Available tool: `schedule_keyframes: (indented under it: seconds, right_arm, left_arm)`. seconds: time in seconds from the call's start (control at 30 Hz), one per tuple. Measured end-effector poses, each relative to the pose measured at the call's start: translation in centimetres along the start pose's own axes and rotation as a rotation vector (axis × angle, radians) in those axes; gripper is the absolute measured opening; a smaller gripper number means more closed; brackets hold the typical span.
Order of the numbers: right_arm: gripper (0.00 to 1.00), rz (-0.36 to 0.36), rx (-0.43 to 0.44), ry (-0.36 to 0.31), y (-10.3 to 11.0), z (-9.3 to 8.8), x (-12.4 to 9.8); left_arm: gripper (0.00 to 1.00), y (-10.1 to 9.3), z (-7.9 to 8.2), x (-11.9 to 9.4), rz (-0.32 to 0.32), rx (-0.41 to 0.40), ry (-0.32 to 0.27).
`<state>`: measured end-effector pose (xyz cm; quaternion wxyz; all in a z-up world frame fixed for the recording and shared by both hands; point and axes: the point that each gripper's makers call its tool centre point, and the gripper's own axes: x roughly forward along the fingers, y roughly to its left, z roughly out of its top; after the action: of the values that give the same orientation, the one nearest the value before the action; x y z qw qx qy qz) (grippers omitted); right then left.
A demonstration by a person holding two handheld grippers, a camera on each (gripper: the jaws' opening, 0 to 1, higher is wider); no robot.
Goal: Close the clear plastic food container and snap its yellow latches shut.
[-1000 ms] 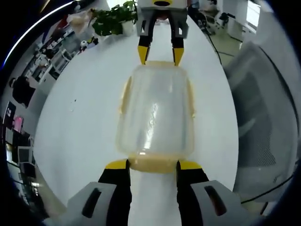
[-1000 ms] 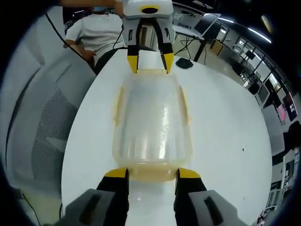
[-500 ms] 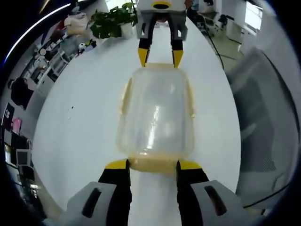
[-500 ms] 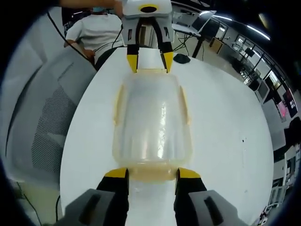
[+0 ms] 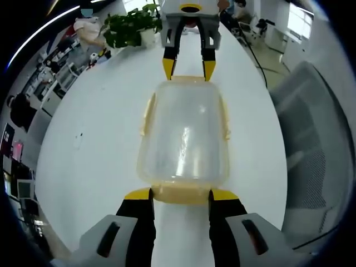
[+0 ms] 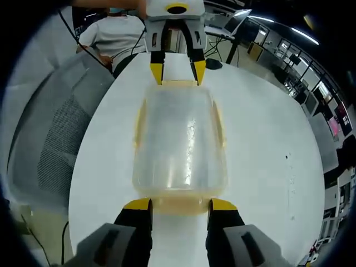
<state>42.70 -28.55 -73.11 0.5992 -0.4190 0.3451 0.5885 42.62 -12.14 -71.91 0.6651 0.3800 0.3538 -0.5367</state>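
Observation:
The clear plastic food container (image 5: pixel 183 133) hangs lengthways between my two grippers over the white table (image 5: pixel 83 156), lid on. Its yellow side latches (image 5: pixel 147 114) lie along the long edges. My left gripper (image 5: pixel 181 196) is shut on the near yellow end latch (image 5: pixel 181 190). The right gripper (image 5: pixel 189 69) holds the far end. In the right gripper view the same container (image 6: pixel 181 139) runs from my right gripper (image 6: pixel 181 203), shut on its end latch (image 6: pixel 181 207), up to the left gripper (image 6: pixel 177 72).
A grey mesh chair (image 5: pixel 311 156) stands beside the table, also seen as the chair (image 6: pixel 50 128). A potted plant (image 5: pixel 130 25) sits at the table's far end. A person in a white shirt (image 6: pixel 114 33) sits beyond the other end, near a dark object (image 6: pixel 214 64).
The container stays fixed between both grippers while the table and room slide behind it; a speck on the table drifts down-left in the left gripper view.

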Motion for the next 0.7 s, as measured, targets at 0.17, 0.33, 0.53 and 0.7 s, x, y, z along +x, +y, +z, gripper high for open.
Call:
schedule_keyframes:
  seconds: [0.17, 0.33, 0.53, 0.7]
  right_arm:
    - [0.35, 0.003, 0.007, 0.001, -0.1, -0.5, 0.1]
    - [0.35, 0.010, 0.013, -0.004, -0.1, -0.7, 0.2]
    - [0.35, 0.024, 0.023, -0.001, 0.0, -1.1, 0.6]
    - [0.35, 0.026, 0.021, -0.001, 0.1, -1.1, 0.9]
  left_arm:
    - [0.34, 0.1, 0.3, 0.2, -0.002, 0.005, -0.001]
    - [0.35, 0.1, 0.4, 0.5, -0.012, 0.002, -0.002]
    - [0.35, 0.0, 0.4, 1.0, -0.027, -0.003, -0.003]
    - [0.35, 0.0, 0.1, 1.4, -0.034, -0.007, -0.003]
